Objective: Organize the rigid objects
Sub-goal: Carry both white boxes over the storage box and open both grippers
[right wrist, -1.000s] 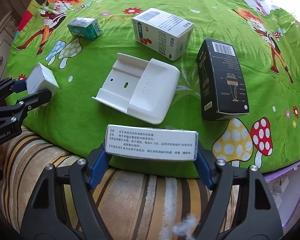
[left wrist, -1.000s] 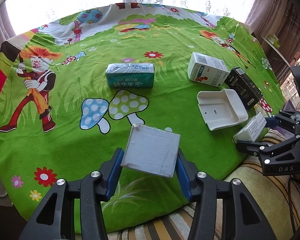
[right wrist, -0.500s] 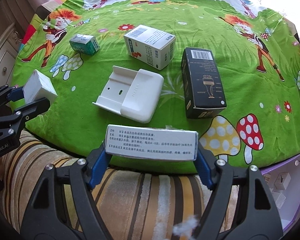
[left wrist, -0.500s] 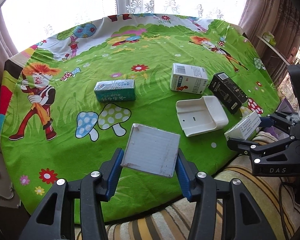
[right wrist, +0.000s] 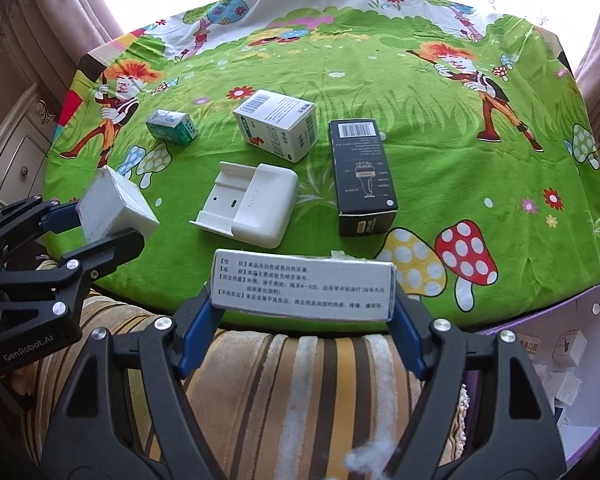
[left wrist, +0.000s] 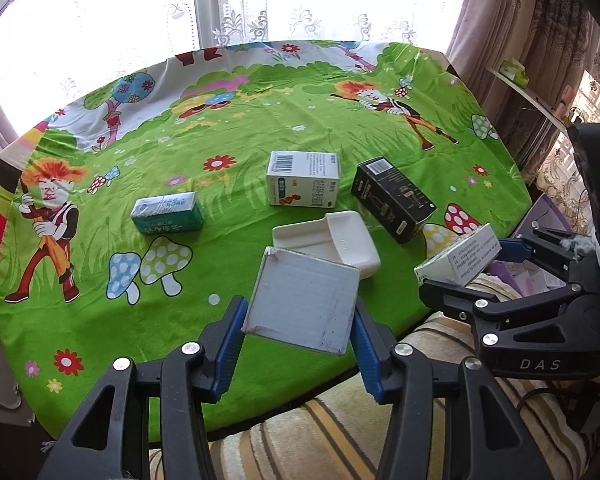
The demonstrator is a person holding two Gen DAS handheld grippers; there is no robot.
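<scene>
Change since earlier frame: both tongs lifted and drawn back from the counter, each carrying its box along; goods on the cloth unmoved.
Left tongs (left wrist: 298, 330): clamped by the blue pads on a plain square white cardboard box (left wrist: 302, 298), held clear above the near edge of the counter.
Right tongs (right wrist: 302, 314): clamped on a long white carton printed with black text (right wrist: 302, 284), gripped at its two short ends, also lifted off, near the counter's front edge.
Landmark: white moulded plastic holder (right wrist: 250, 204), lying on the green cartoon-print cloth of the counter (right wrist: 440, 140).
Still lying out: white medicine box with barcode (right wrist: 276, 124) just behind the holder; black barcoded carton (right wrist: 360, 174) beside the holder on its right; small teal-and-white box (right wrist: 172, 126) well to the holder's left.
Likely destination: purple-walled bin (right wrist: 560, 364) holding small white boxes, below and right of the counter edge, well apart from the holder.
Step in hand: carry phase, two boxes picked up and not yet placed.
Next move calls for: swinging each box over the bin, lowering before releasing, keeping the tongs from colliding.
</scene>
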